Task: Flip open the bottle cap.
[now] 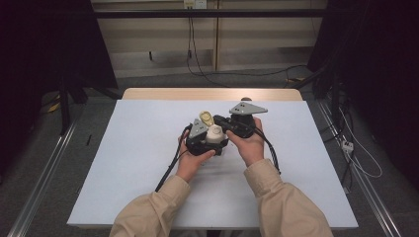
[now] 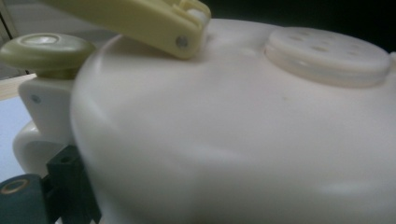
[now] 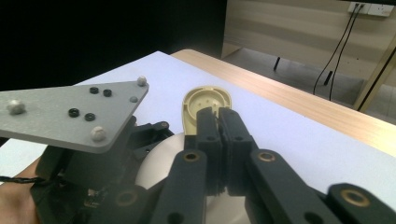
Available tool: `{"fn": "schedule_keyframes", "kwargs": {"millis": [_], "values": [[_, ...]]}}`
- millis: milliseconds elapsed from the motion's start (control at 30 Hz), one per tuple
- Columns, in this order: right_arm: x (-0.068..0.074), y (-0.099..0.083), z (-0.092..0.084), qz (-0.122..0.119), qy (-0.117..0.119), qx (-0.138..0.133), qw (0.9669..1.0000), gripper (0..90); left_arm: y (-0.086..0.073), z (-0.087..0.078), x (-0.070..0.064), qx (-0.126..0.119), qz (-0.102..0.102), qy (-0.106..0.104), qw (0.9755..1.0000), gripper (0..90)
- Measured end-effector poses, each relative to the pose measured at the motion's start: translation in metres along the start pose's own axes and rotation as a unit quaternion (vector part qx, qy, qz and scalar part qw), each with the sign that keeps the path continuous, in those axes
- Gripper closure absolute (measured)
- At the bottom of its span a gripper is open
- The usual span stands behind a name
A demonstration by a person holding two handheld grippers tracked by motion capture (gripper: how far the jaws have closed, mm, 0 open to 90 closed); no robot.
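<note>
A cream plastic pot (image 1: pixel 214 134) with a flip lid (image 1: pixel 206 118), held near the middle of the counter (image 1: pixel 128 163), between the two grippers.

The pot sits at the left gripper (image 1: pixel 201 134), whose own view has its smooth rounded wall (image 2: pixel 224 154) pressed close, a perforated disc (image 2: pixel 327 53) at 1 o'clock and a round olive knob (image 2: pixel 44 49) at 10 o'clock. Whether this gripper's jaws clamp the pot cannot be told.

The right gripper (image 3: pixel 218 122) reaches in from 3 o'clock; its jaws stand nearly together, their tips at the near rim of the yellow lid (image 3: pixel 205 99), which is hinged up and open. Whether the pads nip that rim cannot be told.

Handling, by judgement: the pot looks light, hollow and stiff, with a glossy, slippery wall; the handle loop (image 2: pixel 28 144) or the base offers surer hold than the curved body. The lid is thin on a small hinge (image 2: pixel 182 42) and probably tolerates only gentle force at its free edge.

Surroundings: the white sheet on the counter bears nothing else. The left gripper's grey plate (image 3: pixel 70 114) crowds the right gripper's approach at 9 o'clock; trailing cables (image 1: pixel 170 165) run toward 6 o'clock.
</note>
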State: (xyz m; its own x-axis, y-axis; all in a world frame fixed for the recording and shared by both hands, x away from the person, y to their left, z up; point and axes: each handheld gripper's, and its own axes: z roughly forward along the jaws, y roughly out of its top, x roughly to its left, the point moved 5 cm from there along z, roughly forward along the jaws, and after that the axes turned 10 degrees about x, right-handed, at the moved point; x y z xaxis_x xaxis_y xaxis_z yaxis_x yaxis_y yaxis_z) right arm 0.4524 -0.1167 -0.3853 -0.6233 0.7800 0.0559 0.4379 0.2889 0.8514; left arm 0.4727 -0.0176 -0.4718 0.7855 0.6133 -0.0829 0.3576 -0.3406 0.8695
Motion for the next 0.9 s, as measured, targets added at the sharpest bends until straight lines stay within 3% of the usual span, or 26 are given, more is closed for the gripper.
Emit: {"fn": "schedule_keyframes", "kwargs": {"millis": [67,200,267,300,467,600,667,833,900], "values": [[0.001,-0.001,-0.003,-0.005,0.002,0.001,1.0000,81.1,-0.001,0.000,0.000,0.003,0.005,0.001,1.0000,4.9],[0.003,-0.004,-0.011,-0.013,0.002,-0.002,0.9999,66.0,-0.004,-0.001,-0.001,0.023,0.025,0.007,0.9994,3.4],[0.002,-0.008,-0.016,-0.010,-0.003,-0.003,0.9999,54.4,-0.006,-0.003,0.001,0.031,0.003,-0.003,0.9995,2.8],[0.001,-0.010,-0.019,-0.012,0.000,-0.001,0.9999,53.0,-0.006,-0.005,0.001,0.029,0.002,-0.003,0.9996,3.2],[-0.003,-0.024,-0.028,-0.001,-0.009,0.002,1.0000,28.8,-0.009,-0.012,0.002,0.039,0.000,-0.011,0.9992,3.6],[-0.007,-0.036,-0.036,0.007,-0.022,0.001,0.9997,19.6,-0.010,-0.009,0.001,0.050,-0.003,-0.019,0.9986,3.3],[-0.010,-0.043,-0.042,0.015,-0.029,-0.001,0.9995,17.0,-0.009,-0.008,-0.002,0.055,0.014,-0.003,0.9984,3.2],[-0.016,-0.059,-0.055,0.019,-0.039,-0.004,0.9990,12.5,-0.015,-0.012,0.000,0.072,0.007,-0.016,0.9973,3.2],[-0.017,-0.067,-0.060,0.025,-0.036,-0.006,0.9990,12.4,-0.016,-0.015,-0.001,0.083,0.025,-0.013,0.9961,3.5]]}}
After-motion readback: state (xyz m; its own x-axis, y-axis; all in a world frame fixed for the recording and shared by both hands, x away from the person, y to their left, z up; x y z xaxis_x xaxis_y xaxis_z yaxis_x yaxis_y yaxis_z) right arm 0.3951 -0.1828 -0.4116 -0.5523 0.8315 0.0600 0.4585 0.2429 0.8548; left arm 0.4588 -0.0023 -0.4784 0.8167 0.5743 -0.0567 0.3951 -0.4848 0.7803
